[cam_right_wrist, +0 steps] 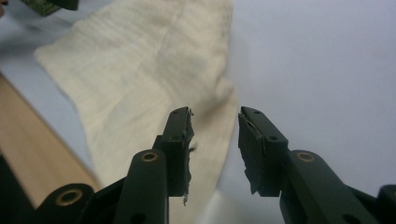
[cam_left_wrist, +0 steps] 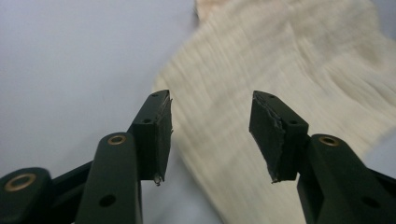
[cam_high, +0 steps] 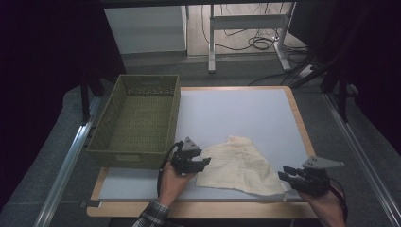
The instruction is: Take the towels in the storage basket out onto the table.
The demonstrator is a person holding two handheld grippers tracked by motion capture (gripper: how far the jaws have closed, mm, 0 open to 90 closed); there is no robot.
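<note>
The basket (cam_high: 137,120) is sitting on the left side of the counter (cam_high: 246,111), with nothing in it. It is standing just beside the left tongs (cam_high: 202,163), so a swing to the left could be bumping its near wall.

The left tongs are standing open, with nothing between the pads, and they are pointing at the left edge of the cloth (cam_high: 241,165). In the left gripper view the left tongs (cam_left_wrist: 211,133) are hanging over that edge, with the cloth (cam_left_wrist: 289,65) lying under and past them.

The cloth is lying flat and a bit folded on the counter near the front, between the two tongs. I am thinking a grab could be going wrong here: the tongs might be catching just the top layer, and then the fold would be sliding or falling open. They could also be scraping the counter.

The right tongs (cam_high: 283,174) are open too, holding nothing, near the cloth's right corner. In the right gripper view the right tongs (cam_right_wrist: 215,144) are sitting over the cloth's edge (cam_right_wrist: 140,84). That corner is lying close to the wooden front edge, so a pull could be dragging it off.
</note>
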